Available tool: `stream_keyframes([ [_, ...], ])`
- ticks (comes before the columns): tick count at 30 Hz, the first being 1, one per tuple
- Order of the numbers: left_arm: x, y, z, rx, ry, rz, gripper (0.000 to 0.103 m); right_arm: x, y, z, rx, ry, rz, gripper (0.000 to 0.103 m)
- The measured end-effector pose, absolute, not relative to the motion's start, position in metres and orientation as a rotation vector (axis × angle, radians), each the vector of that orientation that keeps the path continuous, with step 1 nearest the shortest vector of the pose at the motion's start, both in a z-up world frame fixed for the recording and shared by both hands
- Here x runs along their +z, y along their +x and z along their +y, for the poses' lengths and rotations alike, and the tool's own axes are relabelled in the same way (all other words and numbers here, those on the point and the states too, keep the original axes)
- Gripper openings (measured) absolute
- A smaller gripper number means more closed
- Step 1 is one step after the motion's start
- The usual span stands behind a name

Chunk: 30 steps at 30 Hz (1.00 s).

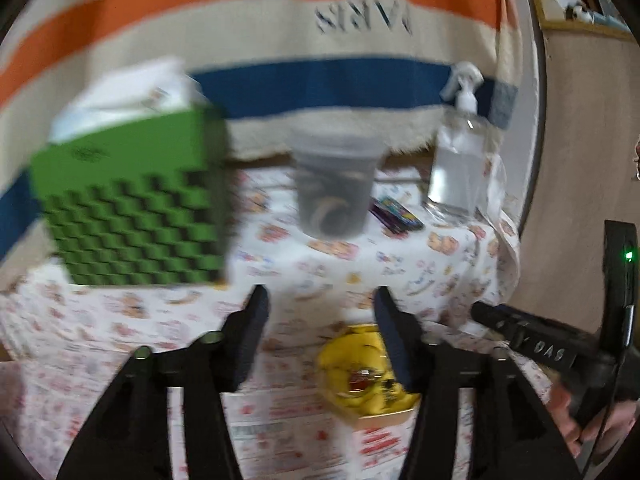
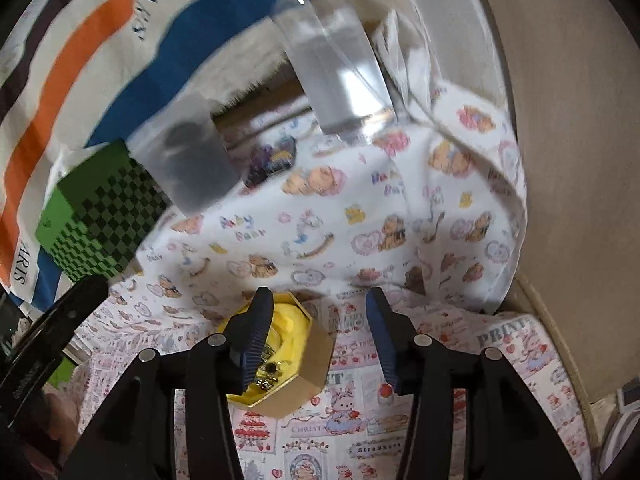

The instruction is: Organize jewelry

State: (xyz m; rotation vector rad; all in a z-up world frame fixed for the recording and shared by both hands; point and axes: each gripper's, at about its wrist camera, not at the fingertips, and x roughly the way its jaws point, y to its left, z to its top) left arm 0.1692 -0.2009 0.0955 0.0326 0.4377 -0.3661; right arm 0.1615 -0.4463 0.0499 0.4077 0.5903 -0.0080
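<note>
Sitting low and centre in both views, the jewelry box (image 2: 298,364) is an octagonal cardboard piece with a yellow lining; we see small metallic jewelry pieces (image 2: 267,376) lying inside it, too blurred to identify. It rests on the printed cloth (image 2: 320,232) covering the surface.

Our right gripper (image 2: 316,336) stands with jaws wide apart, holding nothing; its left finger overlaps the box's yellow interior in the frame, though we cannot tell whether it touches. Our left gripper (image 1: 320,332) is likewise spread and empty, the box (image 1: 366,384) showing just beside its right finger. The right gripper's body (image 1: 560,344) enters at the lower right of the left view.

Further up the frame: a translucent cup (image 1: 334,184) at centre, a green checkered box (image 1: 132,208) at left, a clear pump bottle (image 1: 460,156) at upper right. A striped textile (image 1: 280,20) fills the top.
</note>
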Motion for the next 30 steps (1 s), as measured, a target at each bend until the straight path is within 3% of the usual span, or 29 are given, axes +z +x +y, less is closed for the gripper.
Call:
stream_keyframes([
  [3, 0.105, 0.151, -0.177, -0.330, 0.031, 0.394, 0.063, 0.063, 0.151, -0.438, 0.000, 0.376, 0.520, 0.063],
  [7, 0.114, 0.125, -0.151, -0.273, 0.067, 0.344, 0.084, 0.084, 0.140, -0.418, 0.010, 0.283, 0.453, 0.071],
  [9, 0.116, 0.114, -0.138, -0.268, 0.062, 0.319, 0.091, 0.094, 0.132, -0.408, 0.021, 0.260, 0.412, 0.086],
  [11, 0.114, 0.107, -0.127, -0.266, 0.048, 0.307, 0.097, 0.101, 0.125, -0.400, 0.021, 0.255, 0.377, 0.091],
  [16, 0.101, 0.094, -0.110, -0.216, 0.064, 0.278, 0.103, 0.111, 0.113, -0.382, 0.042, 0.197, 0.357, 0.092],
  [30, 0.064, 0.082, -0.076, -0.125, 0.015, 0.212, 0.103, 0.067, 0.095, -0.356, 0.123, 0.123, 0.327, 0.093],
])
